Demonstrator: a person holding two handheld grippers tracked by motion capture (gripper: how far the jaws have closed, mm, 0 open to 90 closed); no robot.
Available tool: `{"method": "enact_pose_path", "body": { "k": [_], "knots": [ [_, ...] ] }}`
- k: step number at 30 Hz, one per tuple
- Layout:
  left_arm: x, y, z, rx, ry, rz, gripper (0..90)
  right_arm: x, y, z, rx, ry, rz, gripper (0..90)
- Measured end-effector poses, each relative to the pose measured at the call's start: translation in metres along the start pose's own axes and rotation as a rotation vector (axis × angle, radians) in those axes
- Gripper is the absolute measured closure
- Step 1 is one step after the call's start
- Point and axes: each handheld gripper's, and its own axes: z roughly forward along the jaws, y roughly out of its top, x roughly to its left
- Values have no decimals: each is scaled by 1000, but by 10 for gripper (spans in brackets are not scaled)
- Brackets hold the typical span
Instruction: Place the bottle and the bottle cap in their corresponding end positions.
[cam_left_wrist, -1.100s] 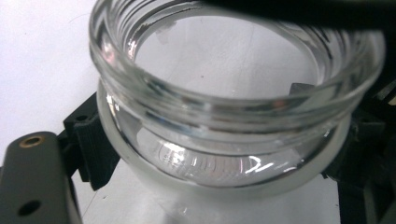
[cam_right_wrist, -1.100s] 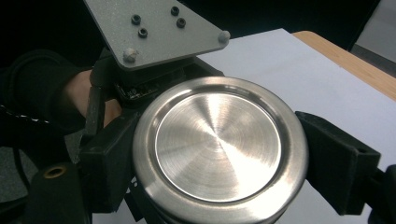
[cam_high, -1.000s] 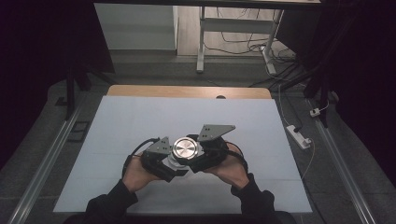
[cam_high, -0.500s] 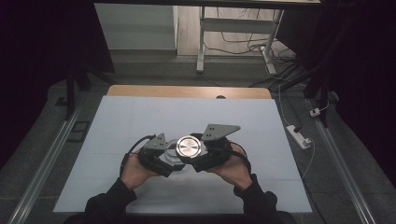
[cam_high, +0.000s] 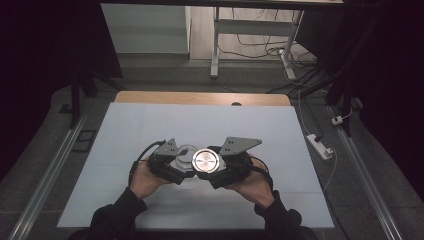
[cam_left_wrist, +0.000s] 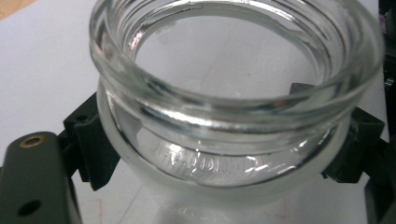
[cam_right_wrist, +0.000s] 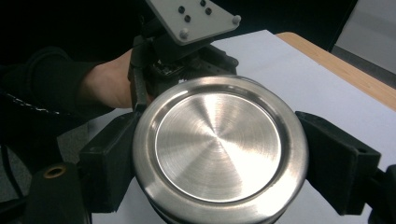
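A clear glass jar (cam_left_wrist: 210, 172), mouth open and threaded rim up, sits between the two black fingers (cam_left_wrist: 93, 149) of my left gripper (cam_left_wrist: 224, 149), which is shut on it. In the high view the jar (cam_high: 184, 151) shows just left of a round brushed-steel lid (cam_high: 206, 160). My right gripper (cam_right_wrist: 222, 161) is shut on the lid (cam_right_wrist: 217, 140) by its edge, flat face up. Both grippers, left (cam_high: 181, 159) and right (cam_high: 209, 164), meet near the middle front of the white table (cam_high: 150, 125). Behind the lid are the left gripper's grey plate (cam_right_wrist: 191, 18) and a hand (cam_right_wrist: 107, 86).
The table's far edge is bare wood (cam_high: 200, 98). A power strip (cam_high: 320, 146) and cables lie on the floor to the right. A metal frame leg (cam_high: 215, 45) stands beyond the table. Rails run along both sides.
The lid has shifted slightly right and nearer to me, so part of the jar's rim now shows beside it. Both hands stay close together.
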Motion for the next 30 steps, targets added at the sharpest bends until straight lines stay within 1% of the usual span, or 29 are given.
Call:
{"method": "enact_pose_path", "body": {
  "k": [8,15,23,27,30],
  "knots": [
    [4,4,3,-4,9,-2,156,5,-6,-5,-4,-9,2,180],
    [8,11,6,-12,16,3,156,9,-12,-7,-10,-2,-2,180],
    [13,19,9,-21,23,14,156,18,-16,-4,-5,-1,-32,180],
    [15,24,13,-21,30,24,156,21,-22,-2,0,-2,-38,181],
    [18,26,16,-26,34,23,156,22,-29,-1,0,0,-35,180]
  ]
}}
